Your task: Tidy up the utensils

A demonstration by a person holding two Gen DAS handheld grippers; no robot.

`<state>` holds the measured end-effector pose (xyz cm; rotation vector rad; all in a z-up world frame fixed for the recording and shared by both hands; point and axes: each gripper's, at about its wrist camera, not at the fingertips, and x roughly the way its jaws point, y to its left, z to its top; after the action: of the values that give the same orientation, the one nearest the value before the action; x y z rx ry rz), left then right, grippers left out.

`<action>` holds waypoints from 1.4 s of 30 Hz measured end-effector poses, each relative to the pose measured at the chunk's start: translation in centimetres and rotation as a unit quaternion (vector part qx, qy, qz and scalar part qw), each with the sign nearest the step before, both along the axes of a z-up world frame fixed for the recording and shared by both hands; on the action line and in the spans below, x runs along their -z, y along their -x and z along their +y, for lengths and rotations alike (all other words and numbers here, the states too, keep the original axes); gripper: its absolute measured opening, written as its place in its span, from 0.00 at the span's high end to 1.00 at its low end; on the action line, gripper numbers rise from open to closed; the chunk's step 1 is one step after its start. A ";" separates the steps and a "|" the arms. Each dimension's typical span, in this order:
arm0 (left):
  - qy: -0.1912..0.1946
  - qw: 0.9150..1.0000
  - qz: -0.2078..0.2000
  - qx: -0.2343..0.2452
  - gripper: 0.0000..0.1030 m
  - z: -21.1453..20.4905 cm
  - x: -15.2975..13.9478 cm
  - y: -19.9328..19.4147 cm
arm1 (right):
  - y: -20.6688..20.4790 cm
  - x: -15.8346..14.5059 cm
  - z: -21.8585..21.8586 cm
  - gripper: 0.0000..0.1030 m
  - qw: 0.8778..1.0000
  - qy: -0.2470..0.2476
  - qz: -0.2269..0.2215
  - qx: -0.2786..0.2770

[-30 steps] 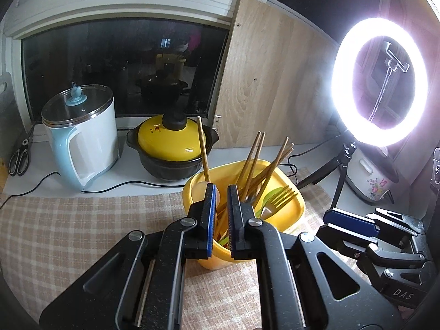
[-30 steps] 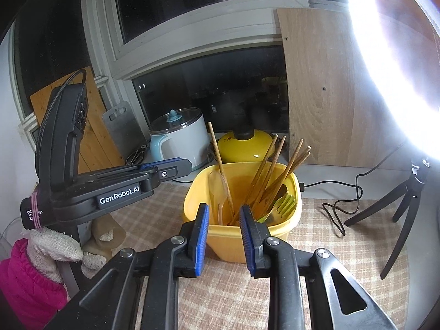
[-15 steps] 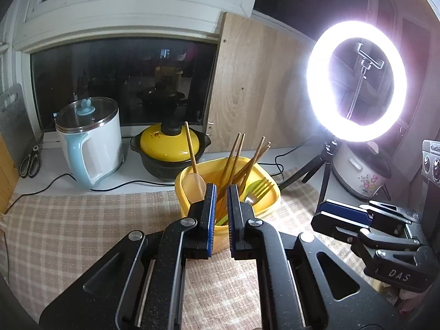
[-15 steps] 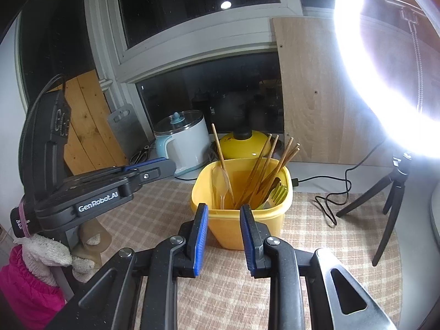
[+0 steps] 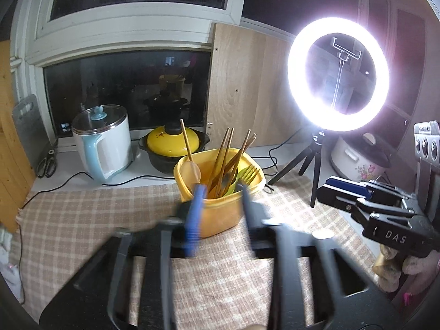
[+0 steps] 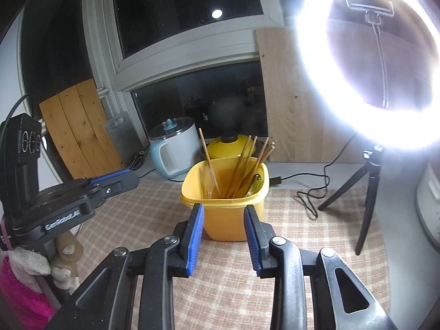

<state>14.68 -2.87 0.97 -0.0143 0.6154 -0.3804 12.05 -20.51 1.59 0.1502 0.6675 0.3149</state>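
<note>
1. The counter (image 6: 154,220) is covered by a checked cloth (image 5: 82,220); a windowsill runs along the back.
2. A lit ring light (image 5: 338,74) stands on a small tripod (image 6: 368,189) at the right of the cloth.
3. A white and blue kettle (image 5: 103,140) and a yellow-lidded black pot (image 5: 173,148) sit side by side behind the cloth.
4. A yellow tub (image 6: 224,220) stands on the cloth in front of the pot, holding the utensils upright and leaning: wooden chopsticks (image 5: 225,156), a wooden spoon (image 5: 189,162) and a green fork (image 5: 247,173).
5. The right gripper (image 6: 223,233) is spread open, empty, its blue pads either side of the tub's near wall but apart from it.
6. The left gripper (image 5: 220,209) is blurred by motion, its fingers parted and holding nothing, in front of the tub.
7. Scissors (image 5: 45,165) lie at the far left of the sill.
</note>
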 end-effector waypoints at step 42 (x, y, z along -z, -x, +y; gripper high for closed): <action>-0.042 0.993 -0.067 -0.091 0.00 0.3 -3.6 7.8 | 5.5 -2.7 -2.4 0.00 0.996 0.009 -0.061 0.060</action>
<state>6.83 -2.60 4.56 0.0346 0.4923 -0.1769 6.54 -22.89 4.26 0.1522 0.5367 0.2008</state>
